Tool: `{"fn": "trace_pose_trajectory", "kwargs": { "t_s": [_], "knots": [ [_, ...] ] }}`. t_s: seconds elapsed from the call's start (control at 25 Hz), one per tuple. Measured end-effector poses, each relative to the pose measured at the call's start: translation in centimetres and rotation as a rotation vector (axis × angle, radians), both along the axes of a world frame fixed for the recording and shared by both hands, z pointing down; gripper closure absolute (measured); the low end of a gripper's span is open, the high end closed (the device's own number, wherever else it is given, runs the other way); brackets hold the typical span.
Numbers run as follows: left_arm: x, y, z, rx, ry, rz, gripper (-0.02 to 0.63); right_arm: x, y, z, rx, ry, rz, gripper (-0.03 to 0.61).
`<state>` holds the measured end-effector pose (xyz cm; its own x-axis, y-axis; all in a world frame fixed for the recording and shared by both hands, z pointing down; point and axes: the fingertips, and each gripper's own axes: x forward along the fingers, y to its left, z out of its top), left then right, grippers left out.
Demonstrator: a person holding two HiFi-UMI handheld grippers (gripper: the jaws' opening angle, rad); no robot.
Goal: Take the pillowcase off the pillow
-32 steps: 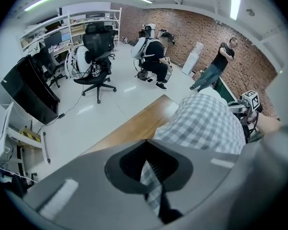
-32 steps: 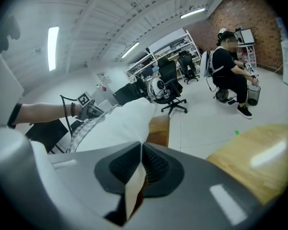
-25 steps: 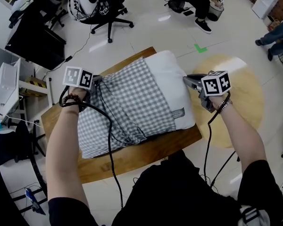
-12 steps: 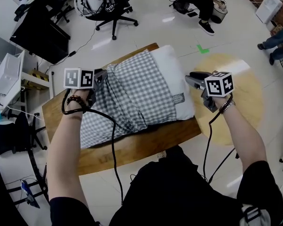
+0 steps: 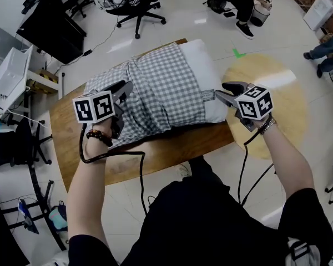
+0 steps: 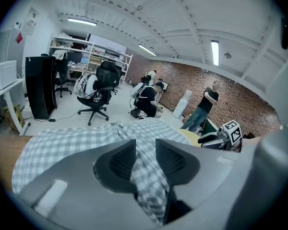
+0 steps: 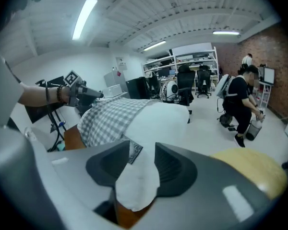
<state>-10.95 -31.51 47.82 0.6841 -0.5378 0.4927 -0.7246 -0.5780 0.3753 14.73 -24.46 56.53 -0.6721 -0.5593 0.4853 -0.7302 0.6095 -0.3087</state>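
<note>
Black shirt [image 5: 211, 226], beaded bracelet [image 5: 100, 137], black cables [image 5: 143, 176].

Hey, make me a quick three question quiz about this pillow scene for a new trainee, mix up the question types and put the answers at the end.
1. True or false: the checked pillowcase covers the whole pillow.
2. What sits between the jaws of the right gripper? A) checked fabric B) a white pillow corner C) a cable
3. What does the pillow lie on?
Key: 1 false, its white end is bare. 2 B; the jaws are opening with that corner between them. 3 The wooden table.
</note>
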Motion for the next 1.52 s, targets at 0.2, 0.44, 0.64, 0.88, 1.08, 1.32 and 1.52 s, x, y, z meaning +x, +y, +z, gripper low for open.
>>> {"fn": "trace_pose_trajectory", "kwargs": {
  "t_s": [0.2,0.44,0.64,0.88,1.08,1.32,1.52],
  "knots": [
    [-1.3,5.2,2.6,-0.015,-0.007,-0.065,0.446,-2.1,3.0,0.7,0.120,0.187,-0.104,0.376],
    [-0.9,10.9,5.4,-0.004,-0.019,-0.095,0.395,-3.8,6.0,2.6,0.235,0.414,-0.203,0.295],
    [-1.3,14.9,9.9,-0.018,-0.075,-0.161,0.319,-4.1,7.7,4.8,0.288,0.557,-0.226,0.264],
    [-1.8,16.1,14.6,-0.084,-0.106,-0.252,0.282,-4.1,7.8,7.6,0.322,0.686,-0.247,0.235],
    [-2.4,15.1,16.6,-0.107,-0.100,-0.318,0.284,-5.2,7.3,9.9,0.336,0.768,-0.259,0.235],
    [-3.6,13.5,17.9,-0.109,-0.133,-0.376,0.399,-5.5,6.0,11.7,0.342,0.832,-0.235,0.244],
    [-4.4,13.2,18.0,-0.100,-0.167,-0.385,0.603,-4.6,4.4,11.5,0.345,0.884,-0.189,0.418]
  ]
}}
